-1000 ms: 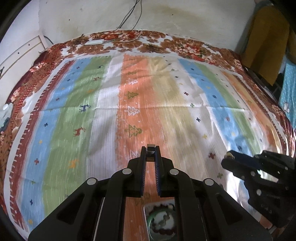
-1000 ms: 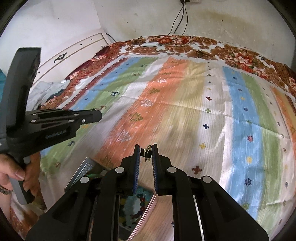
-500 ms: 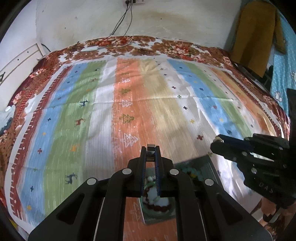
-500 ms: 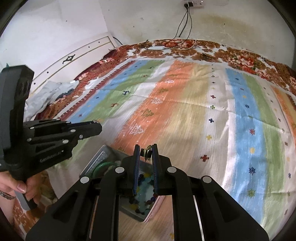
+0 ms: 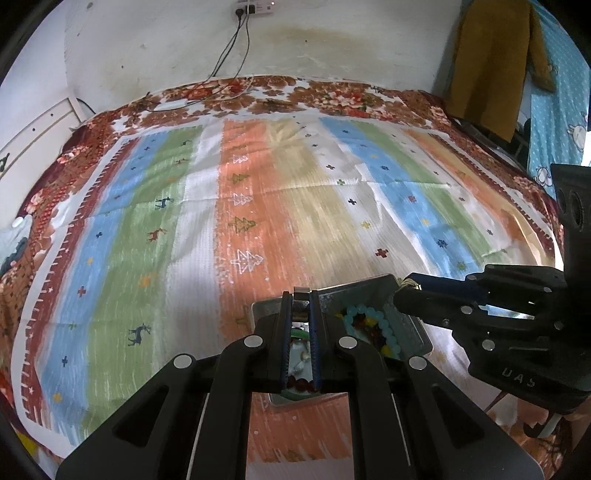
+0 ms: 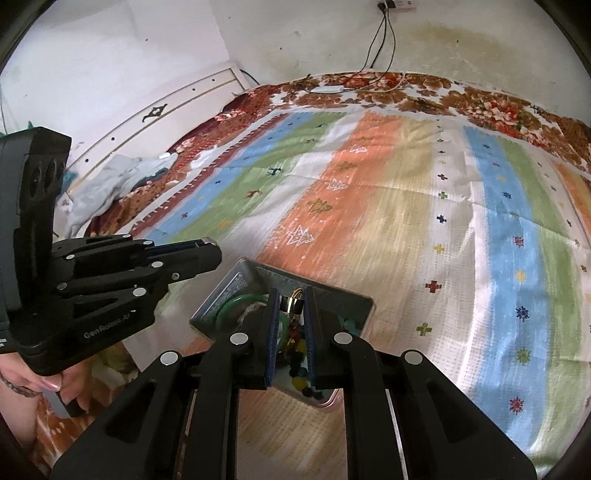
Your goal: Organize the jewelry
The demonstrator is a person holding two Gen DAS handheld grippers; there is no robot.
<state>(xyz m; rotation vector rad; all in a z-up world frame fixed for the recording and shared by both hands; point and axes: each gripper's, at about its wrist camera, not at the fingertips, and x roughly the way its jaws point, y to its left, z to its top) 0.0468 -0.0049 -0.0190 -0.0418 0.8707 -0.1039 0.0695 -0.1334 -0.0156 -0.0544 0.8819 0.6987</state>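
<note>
An open metal tin (image 5: 413, 325) (image 6: 236, 284) full of jewelry lies on the striped bedspread, under both grippers. It holds a green bangle (image 6: 229, 306), a light-blue bead bracelet (image 5: 373, 314) and several coloured beads. My left gripper (image 5: 301, 295) is shut on a small silvery piece (image 5: 301, 293) above the tin's left half. My right gripper (image 6: 291, 302) is shut on a small gold and black piece (image 6: 293, 301) above the tin. The right gripper also shows in the left wrist view (image 5: 408, 286), at the tin's right corner.
The striped bedspread (image 5: 258, 206) covers a wide bed. A white wall with cables and a socket (image 5: 255, 5) lies behind. A white headboard (image 6: 177, 110) and crumpled cloth (image 6: 107, 184) lie at the left. A brown garment (image 5: 491, 55) hangs at the far right.
Both grippers have pulled back and up, so the tin now shows fully beneath them. Each stays shut on its small piece.
</note>
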